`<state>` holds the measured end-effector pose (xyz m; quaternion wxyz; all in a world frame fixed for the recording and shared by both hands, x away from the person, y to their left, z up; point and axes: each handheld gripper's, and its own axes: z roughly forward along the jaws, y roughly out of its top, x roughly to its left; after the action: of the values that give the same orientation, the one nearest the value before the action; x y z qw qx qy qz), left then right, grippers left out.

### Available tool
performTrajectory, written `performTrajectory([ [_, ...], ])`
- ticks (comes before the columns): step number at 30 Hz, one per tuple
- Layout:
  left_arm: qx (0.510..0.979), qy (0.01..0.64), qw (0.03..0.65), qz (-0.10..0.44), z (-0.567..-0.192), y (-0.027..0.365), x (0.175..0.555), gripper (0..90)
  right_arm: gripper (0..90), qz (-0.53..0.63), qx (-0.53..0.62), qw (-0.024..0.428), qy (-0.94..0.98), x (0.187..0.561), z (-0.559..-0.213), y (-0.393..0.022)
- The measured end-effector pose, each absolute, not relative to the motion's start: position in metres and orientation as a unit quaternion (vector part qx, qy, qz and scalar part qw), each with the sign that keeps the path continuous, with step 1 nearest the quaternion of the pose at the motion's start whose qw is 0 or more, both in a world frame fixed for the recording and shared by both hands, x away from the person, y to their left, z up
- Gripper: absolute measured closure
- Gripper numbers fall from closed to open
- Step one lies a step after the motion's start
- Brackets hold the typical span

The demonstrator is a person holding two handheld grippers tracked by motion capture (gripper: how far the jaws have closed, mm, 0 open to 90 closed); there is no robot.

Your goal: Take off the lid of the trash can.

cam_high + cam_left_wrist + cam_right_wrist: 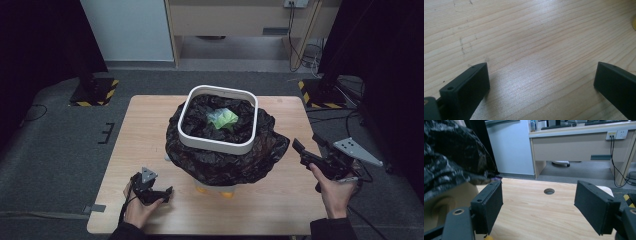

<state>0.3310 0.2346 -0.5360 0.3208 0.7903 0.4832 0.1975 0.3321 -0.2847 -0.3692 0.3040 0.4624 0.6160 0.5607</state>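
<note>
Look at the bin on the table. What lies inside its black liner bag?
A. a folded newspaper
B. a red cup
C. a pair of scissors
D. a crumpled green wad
D: a crumpled green wad sits in the black bag inside the white-rimmed bin.

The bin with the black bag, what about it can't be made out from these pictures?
- High view: the bin's body is hidden by the draped black bag.
- High view: the green thing inside is too small and crumpled to identify.
- High view: the yellow thing under the bag is mostly covered.
- Right claw view: the bag is cut off by the left edge.
</note>
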Motion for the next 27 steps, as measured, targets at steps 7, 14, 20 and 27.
performTrajectory([
  [7,0.790,0.484,0.321,0.198,-0.536,0.234,0.331,0.0,22.5,0.564,0.456,0.314,0.613,0.338,-0.352,-0.280],
  [14,0.790,0.484,0.321,0.198,-0.536,0.234,0.331,0.0,22.3,0.566,0.447,0.319,0.615,0.343,-0.336,-0.272],
  [20,0.790,0.484,0.321,0.198,-0.536,0.234,0.331,0.0,22.2,0.566,0.439,0.321,0.619,0.346,-0.325,-0.265],
  [27,0.790,0.484,0.321,0.198,-0.536,0.234,0.331,0.0,22.1,0.568,0.428,0.323,0.624,0.348,-0.311,-0.257],
])
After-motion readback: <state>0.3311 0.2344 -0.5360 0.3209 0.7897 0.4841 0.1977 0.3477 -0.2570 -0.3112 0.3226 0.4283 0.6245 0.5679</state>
